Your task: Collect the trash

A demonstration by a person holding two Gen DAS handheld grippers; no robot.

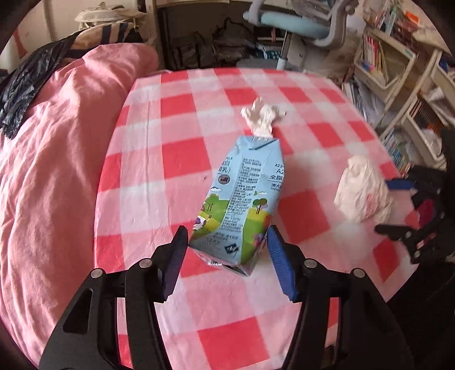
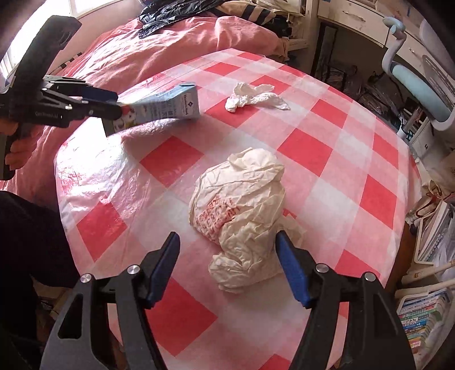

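**Milk carton in the left tongs, crumpled bag before the right**

The left gripper [image 1: 227, 244] has its fingers set against the two sides of the near end of the blue milk carton [image 1: 241, 196]. In the right wrist view the carton [image 2: 159, 109] is tilted, its gripped end raised off the table [image 2: 327, 148] and its far corner down on the red-and-white checked cloth, toward the table's left edge beside the pink bedding [image 1: 51, 159].

Just past the carton's far end lies a crumpled white tissue [image 1: 263, 116], near the far edge of the table; the carton's top hides part of it in the left wrist view.

The right gripper [image 2: 227, 253] stands wide, its fingers spread either side of the near end of a crumpled white plastic bag [image 2: 241, 205] with red print, which rests on the cloth toward the table's middle. Whether the fingers touch the bag cannot be told.

A black plastic bag [image 2: 176, 14] lies on the bedding beyond. A blue-armed desk chair [image 2: 418, 82] stands past the far right edge, and shelves of books [image 1: 398, 85] crowd the right side.
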